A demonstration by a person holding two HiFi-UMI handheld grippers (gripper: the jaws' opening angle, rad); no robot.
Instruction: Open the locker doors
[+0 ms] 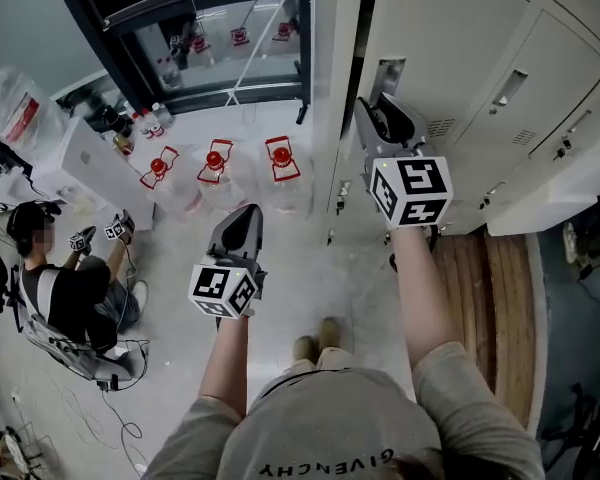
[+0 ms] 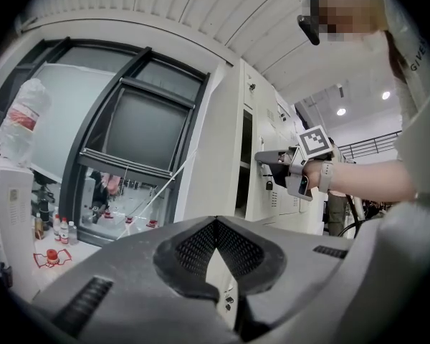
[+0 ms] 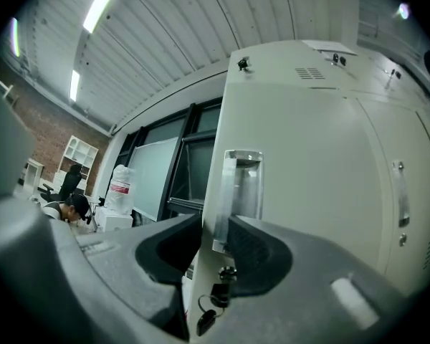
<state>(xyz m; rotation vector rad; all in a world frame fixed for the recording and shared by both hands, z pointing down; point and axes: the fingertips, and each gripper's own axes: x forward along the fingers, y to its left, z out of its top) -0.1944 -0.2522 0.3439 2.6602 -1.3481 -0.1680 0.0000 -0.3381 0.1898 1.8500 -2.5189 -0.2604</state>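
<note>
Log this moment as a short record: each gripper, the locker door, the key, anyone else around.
left gripper: jaws together, nothing between them
right gripper: jaws closed on the free edge of the locker door, beside its recessed handle
locker door: ajar
key: hanging in the lock under the handle
bystander: seated person at the head view's left

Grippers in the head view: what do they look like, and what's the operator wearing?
The left gripper and right gripper are matching grey moulded bodies with tapered jaws lined by dark ribbed pads. Each carries a white cube printed with black square markers. No cables show. The person wears a grey short-sleeved T-shirt with dark lettering, and a pale band on the right wrist.
</note>
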